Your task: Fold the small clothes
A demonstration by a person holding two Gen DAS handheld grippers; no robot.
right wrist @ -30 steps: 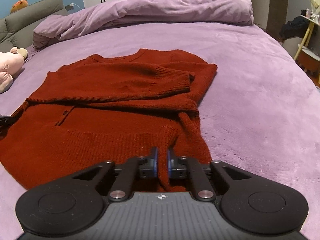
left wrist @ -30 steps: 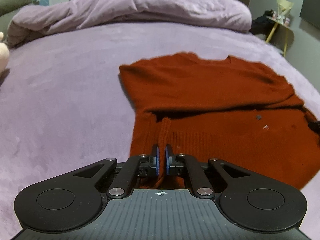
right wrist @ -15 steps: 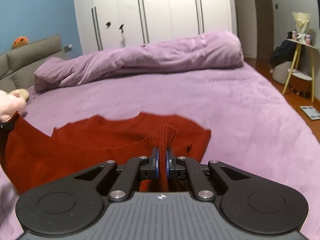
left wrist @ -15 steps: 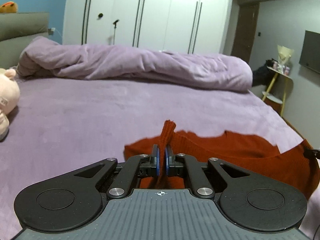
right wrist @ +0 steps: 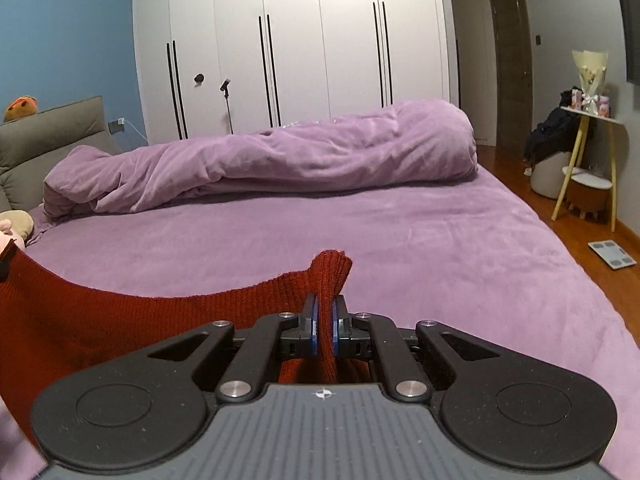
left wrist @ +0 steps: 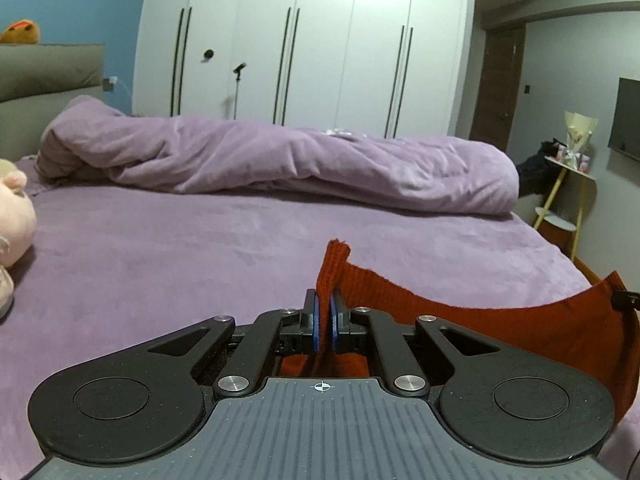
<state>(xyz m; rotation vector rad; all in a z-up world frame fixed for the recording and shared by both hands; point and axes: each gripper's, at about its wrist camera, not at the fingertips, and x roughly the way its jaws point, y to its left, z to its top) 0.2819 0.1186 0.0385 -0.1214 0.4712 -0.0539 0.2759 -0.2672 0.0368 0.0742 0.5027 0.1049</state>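
Above the bed [left wrist: 200, 264] | sweater [right wrist: 120, 320] hem, 12 o'clock, both jaws clamped on it | soft, sagging knit; grip the corners.

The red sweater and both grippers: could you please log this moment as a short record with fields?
garment: red knit sweater, its gripped edge lifted and slung between the two grippers
left gripper: shut on a bunched bit of the sweater's edge
right gripper: shut on the edge's other end
surface: purple bed
background: rolled purple duvet at the bed's far side, white wardrobe behind
fold: not visible from these views
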